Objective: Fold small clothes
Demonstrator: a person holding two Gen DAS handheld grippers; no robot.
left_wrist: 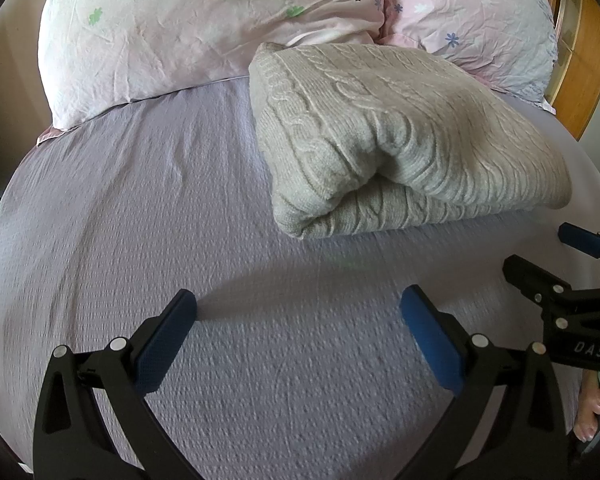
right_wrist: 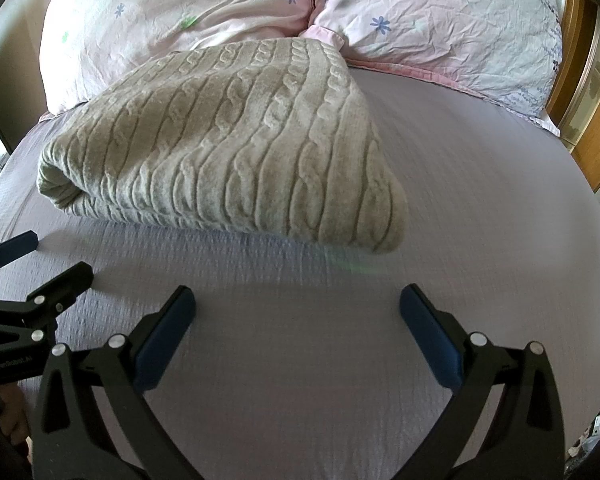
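Observation:
A beige cable-knit sweater [left_wrist: 404,140] lies folded in a thick bundle on the lilac bedsheet [left_wrist: 140,220], its far end against the pillows. It also shows in the right wrist view [right_wrist: 236,140]. My left gripper [left_wrist: 298,308] is open and empty, hovering over the sheet a little in front of the sweater's left corner. My right gripper [right_wrist: 298,308] is open and empty, in front of the sweater's right corner. Each gripper appears in the other's view: the right one [left_wrist: 540,256] at the right edge, the left one [right_wrist: 56,256] at the left edge.
Two pink floral pillows [left_wrist: 188,28] [right_wrist: 440,28] lie at the head of the bed behind the sweater. A wooden cabinet [right_wrist: 592,112] stands to the right of the bed. The sheet [right_wrist: 480,200] stretches bare right of the sweater.

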